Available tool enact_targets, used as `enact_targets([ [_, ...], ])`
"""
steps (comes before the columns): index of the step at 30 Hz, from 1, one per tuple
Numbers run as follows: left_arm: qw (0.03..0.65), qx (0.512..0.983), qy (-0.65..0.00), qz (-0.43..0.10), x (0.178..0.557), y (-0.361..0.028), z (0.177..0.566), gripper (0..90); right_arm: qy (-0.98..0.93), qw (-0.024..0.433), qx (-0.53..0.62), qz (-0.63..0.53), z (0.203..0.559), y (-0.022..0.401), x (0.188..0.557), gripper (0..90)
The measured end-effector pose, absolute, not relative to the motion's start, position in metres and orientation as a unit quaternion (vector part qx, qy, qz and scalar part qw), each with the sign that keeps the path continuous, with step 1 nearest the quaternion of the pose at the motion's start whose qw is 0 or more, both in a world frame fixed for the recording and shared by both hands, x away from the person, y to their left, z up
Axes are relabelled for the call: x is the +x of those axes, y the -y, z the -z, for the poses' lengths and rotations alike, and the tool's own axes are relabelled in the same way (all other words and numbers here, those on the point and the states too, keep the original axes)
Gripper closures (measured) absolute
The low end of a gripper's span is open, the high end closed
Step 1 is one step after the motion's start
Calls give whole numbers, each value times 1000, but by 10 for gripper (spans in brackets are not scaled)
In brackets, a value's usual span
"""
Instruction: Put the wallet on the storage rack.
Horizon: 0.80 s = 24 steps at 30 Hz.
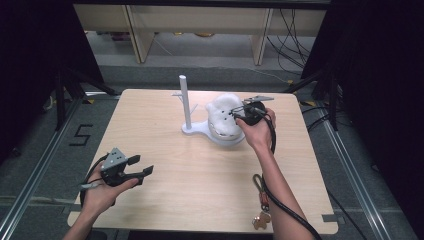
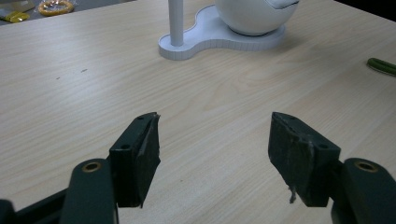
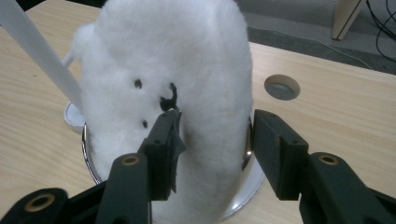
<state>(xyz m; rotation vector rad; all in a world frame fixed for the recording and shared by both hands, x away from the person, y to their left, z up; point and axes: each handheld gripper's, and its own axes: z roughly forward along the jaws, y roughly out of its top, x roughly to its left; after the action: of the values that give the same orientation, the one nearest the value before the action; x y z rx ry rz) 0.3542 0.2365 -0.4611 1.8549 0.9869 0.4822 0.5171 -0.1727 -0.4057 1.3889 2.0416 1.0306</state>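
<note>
A white fluffy plush toy [image 1: 224,111] [image 3: 187,56] with small black face marks sits in a round white bowl [image 1: 225,137] [image 2: 254,16] [image 3: 245,198]. The bowl is part of a white stand with an upright post [image 1: 184,100] [image 2: 176,21] [image 3: 37,51]. My right gripper [image 1: 236,114] [image 3: 215,140] reaches the toy from the right, open, with its jaws either side of the toy's near flank. One pad brushes the fur and the other stands off. My left gripper [image 1: 144,166] [image 2: 215,144] hovers open over bare table at the front left, with nothing between its jaws.
A strap with a clip and a small tag [image 1: 261,200] lies on the table by the right forearm, and its green end [image 2: 383,65] is at the right edge of the left gripper view. A round cable hole [image 3: 281,87] sits in the tabletop beyond the toy. Shelving legs and cables stand past the far edge.
</note>
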Motion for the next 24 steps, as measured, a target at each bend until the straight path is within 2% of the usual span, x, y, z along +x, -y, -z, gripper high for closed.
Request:
enact_targets([
  [8,475,760,-398,-195,355,-231,461,334,-736,227,509,-385,400,185,511,541],
  [16,475,759,-400,-193,357,-230,462,335,-751,199,518,-358,401,198,498,534],
  [17,475,759,-401,-194,357,-230,462,335,-748,180,535,-349,401,200,492,562],
  [24,483,752,-405,-193,358,-229,465,333,-772,175,529,-306,406,215,478,587],
])
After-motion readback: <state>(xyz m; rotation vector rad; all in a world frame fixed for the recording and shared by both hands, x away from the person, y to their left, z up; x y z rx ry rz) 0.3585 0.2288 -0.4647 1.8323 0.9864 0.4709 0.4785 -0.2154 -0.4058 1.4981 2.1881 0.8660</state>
